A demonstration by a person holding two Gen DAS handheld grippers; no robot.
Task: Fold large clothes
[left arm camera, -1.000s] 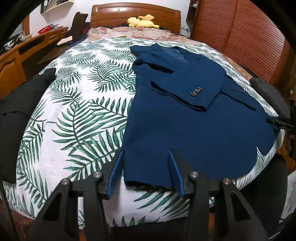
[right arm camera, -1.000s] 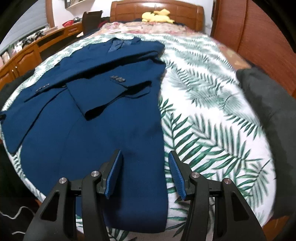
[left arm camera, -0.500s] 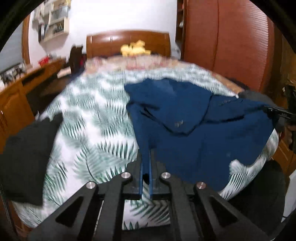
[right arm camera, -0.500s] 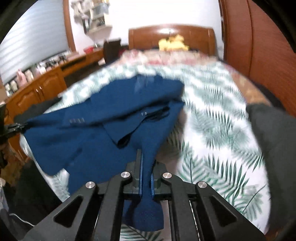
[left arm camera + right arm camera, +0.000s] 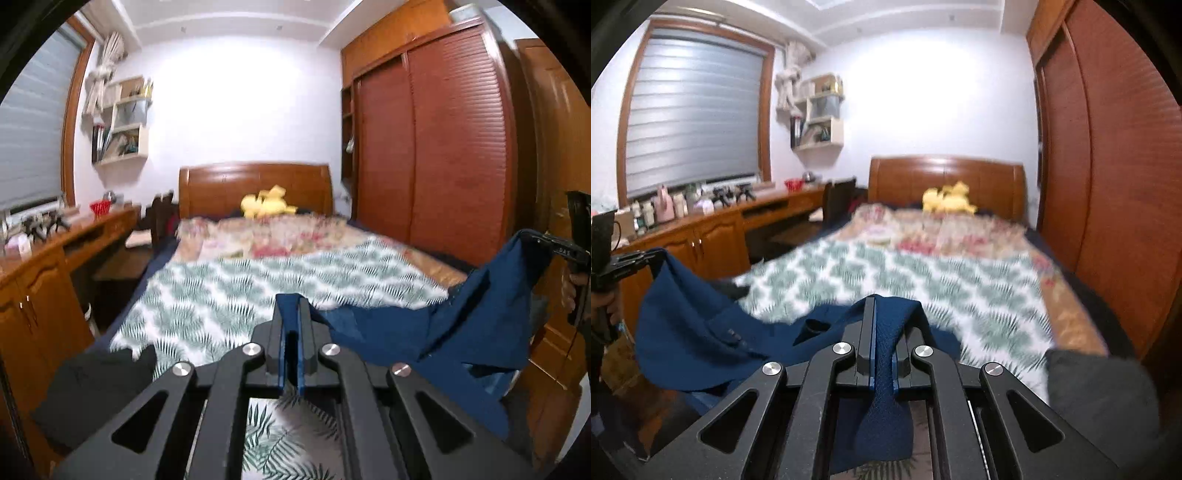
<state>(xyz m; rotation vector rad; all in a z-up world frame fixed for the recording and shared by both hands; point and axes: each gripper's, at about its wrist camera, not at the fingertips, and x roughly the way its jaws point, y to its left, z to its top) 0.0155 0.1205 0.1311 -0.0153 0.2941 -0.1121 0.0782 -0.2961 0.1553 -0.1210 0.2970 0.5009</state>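
Left wrist view shows the left gripper (image 5: 291,343) with its blue-lined jaws pressed together on a corner of the navy jacket (image 5: 476,325), the cloth rising in a thin pinched ridge between the tips and stretching away to the right, where the right gripper (image 5: 554,247) clamps the other corner. Seen from the right wrist camera, the right gripper (image 5: 882,347) is likewise closed on the navy jacket (image 5: 701,325), a thick band of fabric running through the jaws and hanging below them, while the rest sags leftward toward the left gripper (image 5: 635,258). Holding two hem corners apart and raised like this looks meant to lift the lower half clear of the bed (image 5: 229,295), so it can be carried forward over the upper half in one fold (a judgement from the posture, not something shown). The cloth is a matte, tightly woven suiting with a fine grain, heavy enough to drape in broad soft folds; a row of dark sleeve buttons (image 5: 738,338) lies left of the right claw. Ahead of both claws spreads the leaf-print bedspread, blurred, and a dark grey garment (image 5: 1100,391) sits just right of the right claw.
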